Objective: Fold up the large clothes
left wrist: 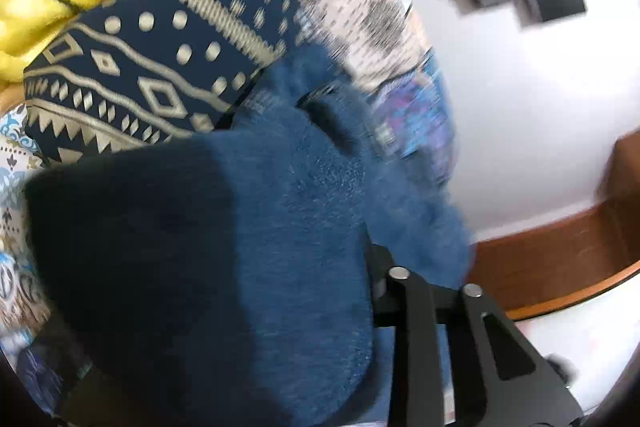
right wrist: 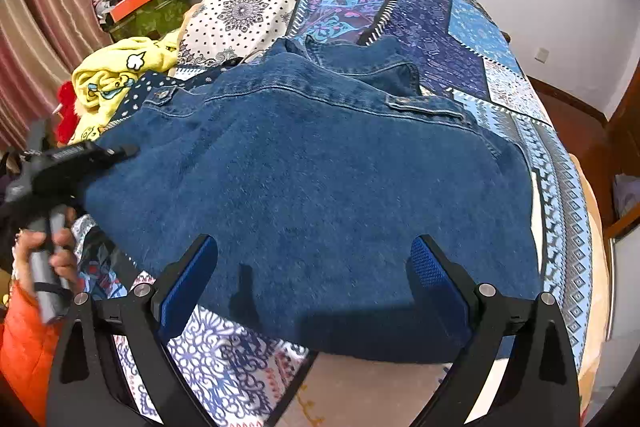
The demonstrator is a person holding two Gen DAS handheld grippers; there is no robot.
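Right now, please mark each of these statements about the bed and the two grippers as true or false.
1. The right gripper is open above the denim jacket. True.
2. The jacket lies on a bare wooden table. False: it lies on a patterned bedspread.
3. A yellow garment lies beside the jacket. True.
4. The left gripper is far from the jacket. False: it is at the jacket's edge.
5. The jacket is red. False: it is blue.

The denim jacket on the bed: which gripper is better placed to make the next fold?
Probably left. The left gripper already sits at the jacket edge, denim against its camera. The right gripper is open, hovering, holding nothing.
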